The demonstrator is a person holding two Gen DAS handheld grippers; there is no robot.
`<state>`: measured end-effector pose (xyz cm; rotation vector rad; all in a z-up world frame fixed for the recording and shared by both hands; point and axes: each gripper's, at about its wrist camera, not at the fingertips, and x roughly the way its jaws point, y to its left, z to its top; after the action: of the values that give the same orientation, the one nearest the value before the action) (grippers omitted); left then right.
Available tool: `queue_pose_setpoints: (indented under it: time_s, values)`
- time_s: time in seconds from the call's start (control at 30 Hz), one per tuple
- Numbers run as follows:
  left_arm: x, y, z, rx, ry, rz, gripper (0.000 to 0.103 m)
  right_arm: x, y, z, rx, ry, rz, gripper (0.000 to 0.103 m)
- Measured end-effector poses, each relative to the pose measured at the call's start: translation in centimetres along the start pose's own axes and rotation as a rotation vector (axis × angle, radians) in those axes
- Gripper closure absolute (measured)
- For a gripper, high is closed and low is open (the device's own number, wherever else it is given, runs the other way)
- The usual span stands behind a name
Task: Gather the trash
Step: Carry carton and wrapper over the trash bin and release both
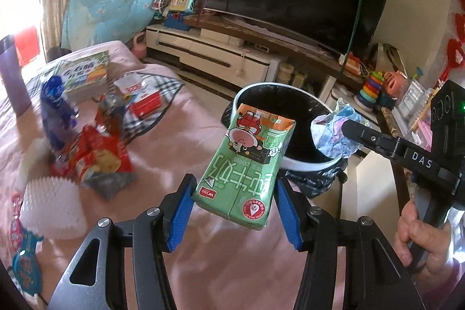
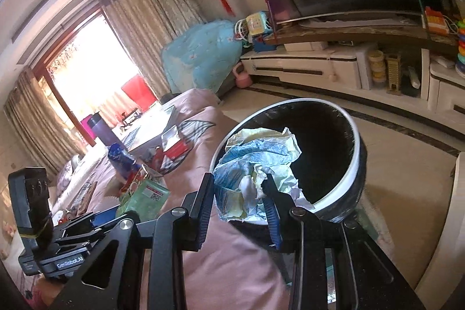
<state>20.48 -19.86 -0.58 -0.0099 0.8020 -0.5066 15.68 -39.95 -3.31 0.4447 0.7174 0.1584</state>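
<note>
While bin [image 1: 305, 164] sits just ahead, we hold carton [image 1: 247, 159] in left hand-held gripper [image 1: 235, 208], paper [image 2: 255, 173] in right hand-held gripper [image 2: 239, 205], right nearer.

Both wrist views look down along their tongs — close over the trash bin [image 1: 302, 164], shared.

Black left gripper [image 1: 235, 211], blue-padded jaws, silver screws; right gripper [image 2: 239, 208] alike.
</note>
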Motion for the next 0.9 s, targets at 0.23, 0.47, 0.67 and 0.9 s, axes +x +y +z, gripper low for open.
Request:
queue_pose_setpoints:
  time_s: [0.23,0.47,0.67,0.9]
  values:
    - [2.3,-1.7,1.7,0.030,0.021,-0.002,0.050,0.4,-1.4,0.6,0.003,0.003,-0.017,0.067]
    - [5.3,-3.1,4.1,0.045,0.038,-0.010,0.050,1.4,-2.6,1.6,-0.007,0.028,-0.037,0.066]
    - [7.9,-4.0,5.5,0.060,0.050,-0.009,0.050,2.5,-3.6,2.7,-0.023,0.054,-0.051,0.066]
    - [10.4,-4.2,6.5,0.056,0.080,-0.009,0.049,3.8,-4.2,3.6,-0.037,0.091,-0.070,0.064]
